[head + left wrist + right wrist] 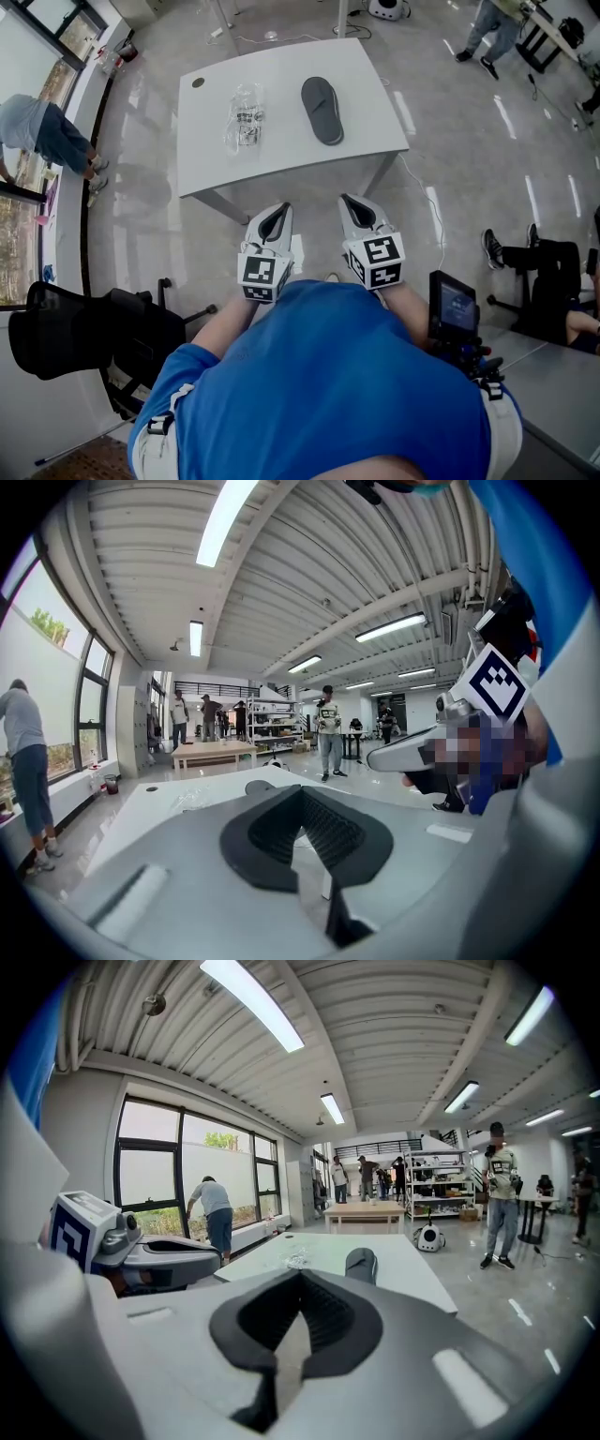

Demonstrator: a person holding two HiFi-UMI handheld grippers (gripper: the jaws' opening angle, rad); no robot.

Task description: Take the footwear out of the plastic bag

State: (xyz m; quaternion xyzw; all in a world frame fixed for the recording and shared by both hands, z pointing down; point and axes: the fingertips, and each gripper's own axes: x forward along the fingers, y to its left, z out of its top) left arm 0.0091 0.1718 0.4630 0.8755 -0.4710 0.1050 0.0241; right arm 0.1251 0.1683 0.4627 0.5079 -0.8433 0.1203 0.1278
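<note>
The left gripper [279,210] and right gripper [351,202] are pinched closed, empty, short of the table [291,159]. A grey slipper [322,110] lies there near the crumpled bag [245,116]; the bag's print is unreadable.

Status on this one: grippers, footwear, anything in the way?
Left gripper and right gripper shut, empty, short of the table. Slipper lies beside the plastic bag, outside it. Nothing blocking the approach.
</note>
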